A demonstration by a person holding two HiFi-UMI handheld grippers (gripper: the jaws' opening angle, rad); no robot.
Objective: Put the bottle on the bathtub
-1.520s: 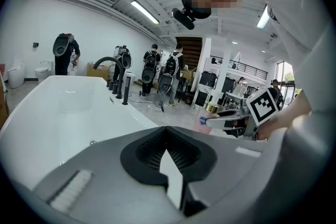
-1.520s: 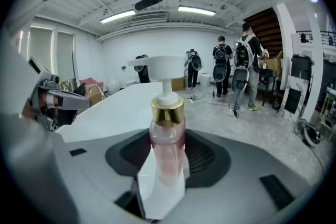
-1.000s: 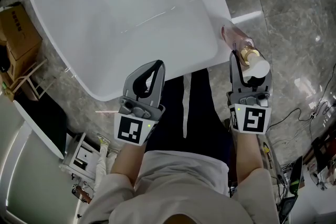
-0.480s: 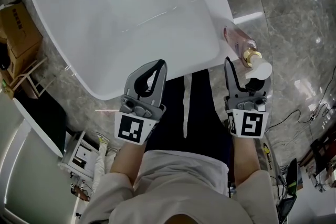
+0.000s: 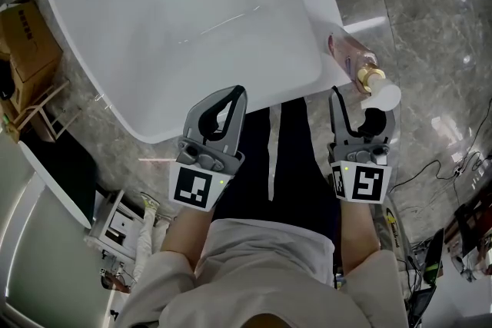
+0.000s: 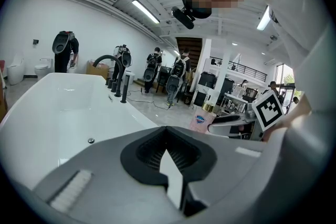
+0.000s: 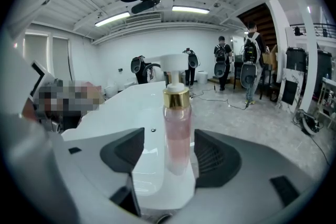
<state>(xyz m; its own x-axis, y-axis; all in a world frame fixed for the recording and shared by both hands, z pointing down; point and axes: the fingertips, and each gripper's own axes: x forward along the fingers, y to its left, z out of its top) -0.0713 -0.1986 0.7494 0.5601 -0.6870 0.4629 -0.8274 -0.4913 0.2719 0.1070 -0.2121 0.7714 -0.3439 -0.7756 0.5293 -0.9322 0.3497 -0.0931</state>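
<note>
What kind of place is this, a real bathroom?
Probably a showroom or lab hall, not a home bathroom: the bathtub stands on open stone floor, with a cardboard box and several people nearby.

Print on bottle (image 6: pixel 201 122) and box (image 5: pixel 27 42) is illegible.

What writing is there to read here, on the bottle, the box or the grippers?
Nothing can be read.
Bottle: a blue label, too blurred to read.
Box: dark print, too small to read.
Left gripper and right gripper: black-and-white square markers, no words.
</note>
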